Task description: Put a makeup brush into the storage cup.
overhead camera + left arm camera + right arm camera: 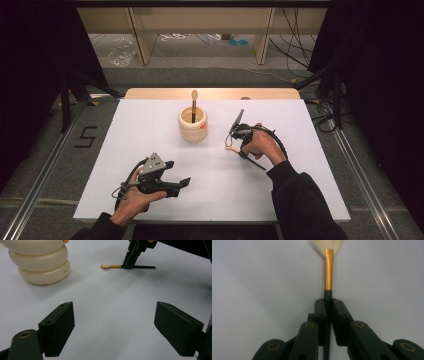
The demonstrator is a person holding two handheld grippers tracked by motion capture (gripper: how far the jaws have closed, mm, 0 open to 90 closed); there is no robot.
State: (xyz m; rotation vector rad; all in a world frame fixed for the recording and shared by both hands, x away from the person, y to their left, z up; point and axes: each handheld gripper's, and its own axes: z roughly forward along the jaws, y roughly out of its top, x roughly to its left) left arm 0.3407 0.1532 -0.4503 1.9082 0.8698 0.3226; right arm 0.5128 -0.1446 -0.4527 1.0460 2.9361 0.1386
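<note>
A makeup brush (328, 272) with a gold ferrule, pale bristles and a black handle lies flat on the white table (150, 135). My right gripper (328, 307) is shut on its black handle just behind the ferrule; in the high view this right gripper (241, 151) points down at the table, right of centre. In the left gripper view the brush (115, 266) lies ahead with its bristles to the left. A cream ribbed holder (192, 126) stands mid-table with a second brush (194, 102) upright in it. My left gripper (177, 173) hovers open near the front left, nothing between its jaws.
The holder (42, 265) is at the upper left of the left gripper view. A wooden strip (210, 93) borders the table's far edge. Beyond it are wooden frame legs (141, 37) and cables on the floor. Metal rails (360, 170) run along both sides.
</note>
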